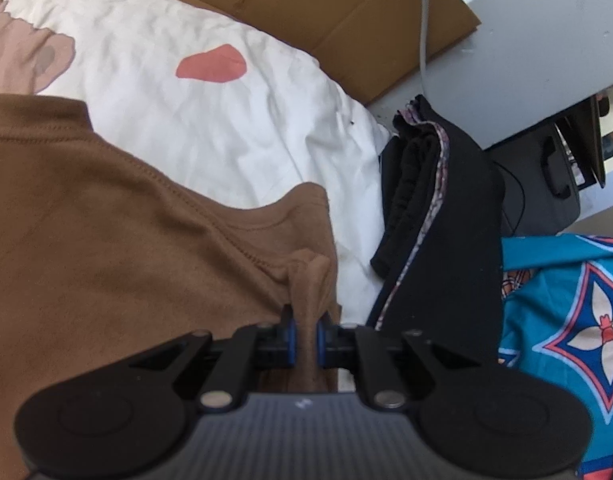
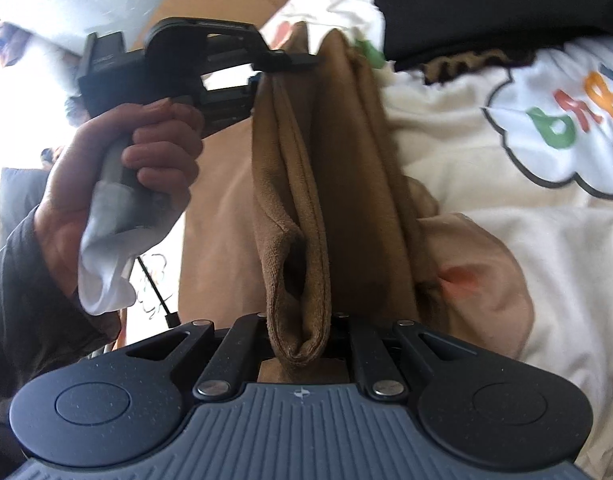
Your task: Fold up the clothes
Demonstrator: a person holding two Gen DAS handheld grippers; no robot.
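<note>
A big white crinkly bedsheet [image 1: 210,132] with cartoon pictures lies underneath. On it rests the soft brown shirt [image 1: 106,220], folded in thick layers. The left gripper [image 1: 305,334] pinches one bunched edge tight. The right gripper [image 2: 302,344] squeezes another fuzzy fold.

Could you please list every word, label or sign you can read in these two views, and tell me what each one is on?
"BABY", upside down in coloured letters and cut off at the frame edge, inside a cloud outline on the white printed sheet.
A small label on the back of the left claw: too small and blurred to read.
A small white mark on the grey body of each claw: a symbol, not legible text.
</note>
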